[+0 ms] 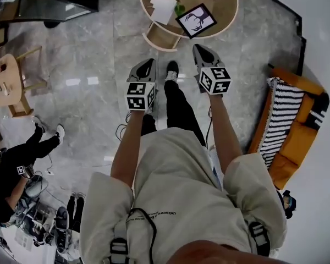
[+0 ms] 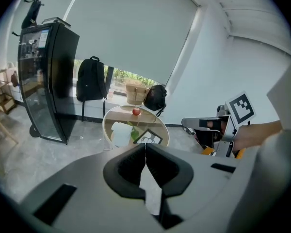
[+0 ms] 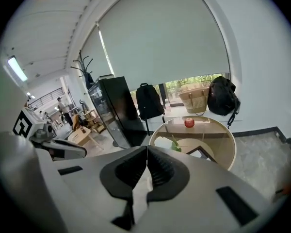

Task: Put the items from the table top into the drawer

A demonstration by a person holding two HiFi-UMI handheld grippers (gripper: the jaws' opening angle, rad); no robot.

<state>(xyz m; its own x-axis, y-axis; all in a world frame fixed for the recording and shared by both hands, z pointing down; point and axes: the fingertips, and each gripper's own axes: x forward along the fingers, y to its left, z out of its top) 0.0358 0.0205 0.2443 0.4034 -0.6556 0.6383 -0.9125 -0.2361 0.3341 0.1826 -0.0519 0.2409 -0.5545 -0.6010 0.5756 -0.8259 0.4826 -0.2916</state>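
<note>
A round wooden table [image 1: 226, 16] stands ahead of me. On it lie a white folded paper [image 1: 163, 7], a green leafy thing [image 1: 179, 8] and a black-framed picture [image 1: 196, 20]. A red apple [image 2: 136, 111] sits at the table's far side, also the apple [image 3: 189, 122] in the right gripper view. A wooden drawer-like box [image 1: 159, 38] juts from the table's near side. My left gripper [image 1: 145, 66] and right gripper [image 1: 201, 50] hang over the floor short of the table. Both are shut with nothing between the jaws, as the left gripper [image 2: 145, 147] and right gripper [image 3: 147, 150] show in their own views.
A tall black cabinet [image 2: 48, 76], a backpack [image 2: 90, 79] and a woven basket [image 2: 134, 92] stand by the window behind the table. An orange sofa [image 1: 297, 136] with a striped blanket is at the right. A person [image 1: 22, 158] sits on the floor at the left, near wooden furniture [image 1: 8, 84].
</note>
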